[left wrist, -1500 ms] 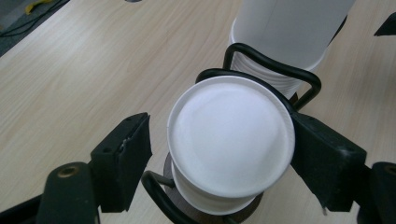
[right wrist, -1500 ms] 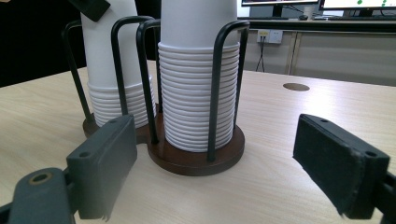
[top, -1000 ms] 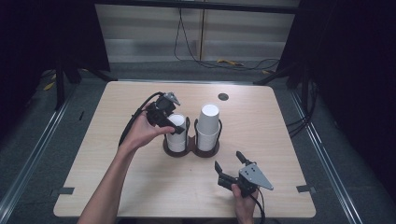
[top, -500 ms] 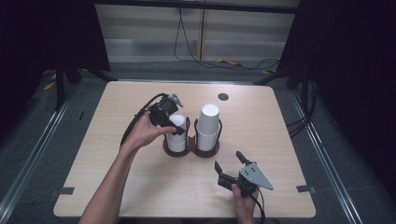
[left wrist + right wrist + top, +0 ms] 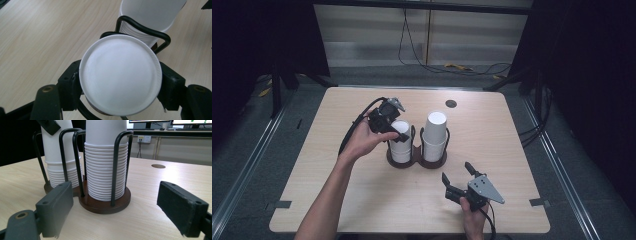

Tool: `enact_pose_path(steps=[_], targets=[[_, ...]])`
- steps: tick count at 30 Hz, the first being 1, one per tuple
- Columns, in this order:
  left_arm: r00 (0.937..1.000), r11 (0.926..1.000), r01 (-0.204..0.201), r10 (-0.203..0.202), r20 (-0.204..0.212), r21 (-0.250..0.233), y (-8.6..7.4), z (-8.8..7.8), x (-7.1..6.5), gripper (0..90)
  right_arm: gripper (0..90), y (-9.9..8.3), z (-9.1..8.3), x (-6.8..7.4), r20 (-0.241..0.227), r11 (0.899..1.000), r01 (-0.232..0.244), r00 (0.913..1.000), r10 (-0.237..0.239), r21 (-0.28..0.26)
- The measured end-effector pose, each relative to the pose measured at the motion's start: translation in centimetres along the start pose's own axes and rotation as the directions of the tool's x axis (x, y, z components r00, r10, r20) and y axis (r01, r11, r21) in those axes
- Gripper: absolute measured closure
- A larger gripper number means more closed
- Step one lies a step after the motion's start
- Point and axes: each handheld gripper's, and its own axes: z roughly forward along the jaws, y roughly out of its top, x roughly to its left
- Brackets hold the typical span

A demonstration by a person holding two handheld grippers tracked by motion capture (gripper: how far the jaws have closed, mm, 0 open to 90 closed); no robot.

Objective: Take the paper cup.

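Two stacks of upturned white paper cups stand in a black-wire holder with a brown base (image 5: 417,162) at the table's middle. My left gripper (image 5: 398,131) comes down over the left stack (image 5: 401,147). Its jaws have just been closing, and both pads now press the sides of the top cup (image 5: 120,77). The right stack (image 5: 435,131) stands taller beside it, behind a wire loop (image 5: 142,26). My right gripper (image 5: 457,172) rests low near the front edge, open and empty, facing the holder (image 5: 105,206) and both stacks (image 5: 105,165).
A round hole (image 5: 451,103) sits in the tabletop behind the holder. The left gripper's black cable (image 5: 354,125) loops over the table to the left of the stacks. Bare wood (image 5: 522,150) lies right of the holder, with cables on the floor beyond the table.
The left gripper's jaws have drawn in around the top cup of the left stack. The hand has shifted only slightly. The right gripper has not moved.
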Motion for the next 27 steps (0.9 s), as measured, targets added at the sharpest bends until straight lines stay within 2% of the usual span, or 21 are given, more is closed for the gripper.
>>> enact_pose_path(steps=[8, 10, 14, 21, 27], targets=[[0.9999, 0.9994, 0.013, -0.013, -0.001, -0.030, -0.1, -0.7, 0.0, 32.4, 13.2, 0.0, 0.0, 0.0, -0.002, 1.000, -0.001, 1.0000, 0.001, 0.001], [1.0000, 0.9997, -0.001, 0.001, -0.003, -0.026, -0.1, -0.9, 0.1, 32.5, 13.2, 0.0, 0.0, 0.0, -0.004, 1.000, -0.002, 1.0000, 0.002, 0.001], [0.9998, 0.9987, 0.016, -0.017, -0.012, -0.048, 0.0, -1.3, -0.1, 32.6, 13.2, 0.0, 0.0, 0.0, -0.005, 1.000, -0.003, 1.0000, 0.003, 0.002], [0.9997, 0.9963, 0.018, -0.019, -0.015, -0.084, 0.2, -2.5, -0.1, 32.5, 13.2, 0.0, 0.0, 0.0, -0.002, 1.000, -0.002, 1.0000, 0.002, 0.001], [0.9998, 0.9935, 0.018, -0.019, -0.009, -0.113, 0.2, -2.7, -0.2, 32.7, 13.2, 0.0, 0.0, 0.0, -0.001, 1.000, -0.003, 1.0000, 0.003, 0.000]])
